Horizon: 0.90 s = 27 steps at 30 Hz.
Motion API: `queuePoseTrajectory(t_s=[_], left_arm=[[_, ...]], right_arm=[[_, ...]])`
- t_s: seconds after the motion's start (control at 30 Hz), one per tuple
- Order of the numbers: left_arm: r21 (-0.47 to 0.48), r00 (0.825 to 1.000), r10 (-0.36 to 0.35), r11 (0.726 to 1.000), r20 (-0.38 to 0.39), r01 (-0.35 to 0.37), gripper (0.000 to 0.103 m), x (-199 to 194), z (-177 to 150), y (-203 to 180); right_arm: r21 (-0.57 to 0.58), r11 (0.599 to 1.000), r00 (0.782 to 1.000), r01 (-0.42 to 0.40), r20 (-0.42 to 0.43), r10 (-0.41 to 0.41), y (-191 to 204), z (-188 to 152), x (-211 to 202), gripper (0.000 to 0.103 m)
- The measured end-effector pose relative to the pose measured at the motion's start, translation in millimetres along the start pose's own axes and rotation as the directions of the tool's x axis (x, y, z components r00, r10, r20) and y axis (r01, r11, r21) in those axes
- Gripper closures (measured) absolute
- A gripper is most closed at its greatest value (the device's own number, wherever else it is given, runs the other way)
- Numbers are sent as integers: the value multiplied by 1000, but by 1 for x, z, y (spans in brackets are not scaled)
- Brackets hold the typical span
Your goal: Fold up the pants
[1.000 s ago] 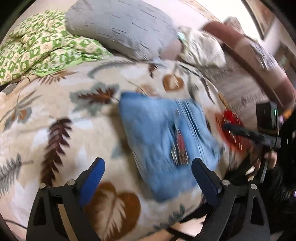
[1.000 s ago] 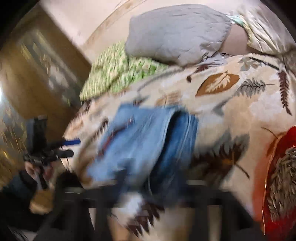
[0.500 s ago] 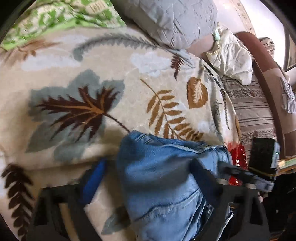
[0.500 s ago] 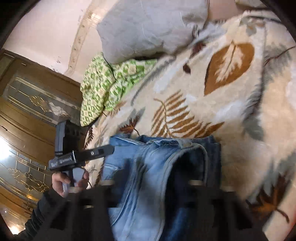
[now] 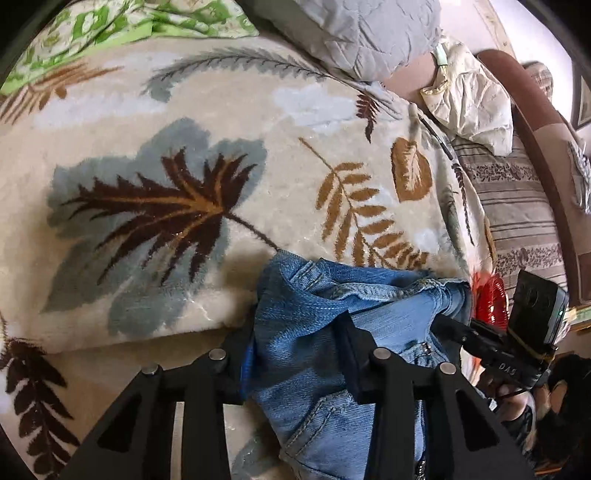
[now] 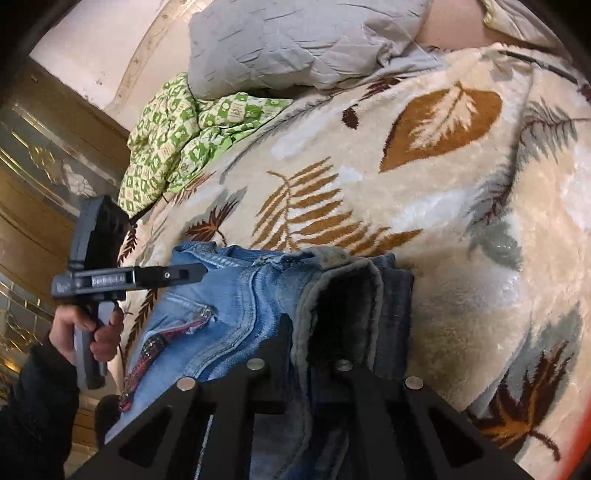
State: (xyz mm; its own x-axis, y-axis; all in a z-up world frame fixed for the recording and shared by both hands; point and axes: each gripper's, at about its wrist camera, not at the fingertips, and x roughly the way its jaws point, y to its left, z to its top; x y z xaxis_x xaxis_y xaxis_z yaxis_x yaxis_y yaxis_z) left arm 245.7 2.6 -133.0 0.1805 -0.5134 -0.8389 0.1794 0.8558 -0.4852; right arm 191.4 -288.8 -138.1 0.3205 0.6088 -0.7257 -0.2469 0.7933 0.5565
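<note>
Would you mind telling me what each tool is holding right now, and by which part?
The right tool is shut on the blue denim jeans at the waistband edge. The left tool is closing on their other side, denim between its jaws.

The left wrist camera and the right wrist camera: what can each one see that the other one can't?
Only the left wrist view shows the striped cushion, the crumpled cream cloth and the right tool biting the jeans' far edge. Only the right wrist view shows the golden wooden door and the hand holding the left tool. Both show the blue jeans on the leaf-patterned blanket, the gray pillow and the green patterned cloth.
</note>
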Motion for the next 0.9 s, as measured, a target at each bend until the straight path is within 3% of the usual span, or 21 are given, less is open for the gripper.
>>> queuePoseTrajectory(t_s=[0.07,0.1,0.13,0.2,0.23,0.3,0.43,0.5,0.77,0.9], left_arm=[[16,997,48,999,57,-48,37,-18,-4,-8],[4,993,80,997,84,-81,17,-27,-6,-9],[-16,987,97,995,127,-96,8,-42,-11,-10],[-20,987,57,998,148,-55,6,-66,-21,-12],[-9,990,40,999,134,-39,6,-77,-29,-15],[8,993,18,1000,119,-19,4,-93,-43,-21],[7,992,-77,997,98,76,2,-100,-73,-29],[-10,991,-107,994,77,108,2,-86,-83,-30],[-97,982,-188,978,-35,184,2,-24,-103,-25],[-68,983,-184,981,-5,183,0,-20,-102,-29]], right_arm=[[2,1000,1000,-17,-5,17,2,2,-4,86],[8,1000,1000,-18,-7,18,5,2,-9,76],[12,1000,1000,-15,-8,15,7,1,-18,56],[8,1000,999,-6,33,6,12,-4,-47,20],[10,1000,998,-12,58,11,13,-6,-60,17],[42,998,996,-50,78,47,8,-12,-83,17],[159,978,991,-136,32,133,-10,-27,-97,17],[196,965,984,-175,-7,179,-13,-37,-90,17],[283,941,968,-187,-108,225,-23,-66,-48,17],[295,934,965,-204,-99,242,-25,-67,-37,16]])
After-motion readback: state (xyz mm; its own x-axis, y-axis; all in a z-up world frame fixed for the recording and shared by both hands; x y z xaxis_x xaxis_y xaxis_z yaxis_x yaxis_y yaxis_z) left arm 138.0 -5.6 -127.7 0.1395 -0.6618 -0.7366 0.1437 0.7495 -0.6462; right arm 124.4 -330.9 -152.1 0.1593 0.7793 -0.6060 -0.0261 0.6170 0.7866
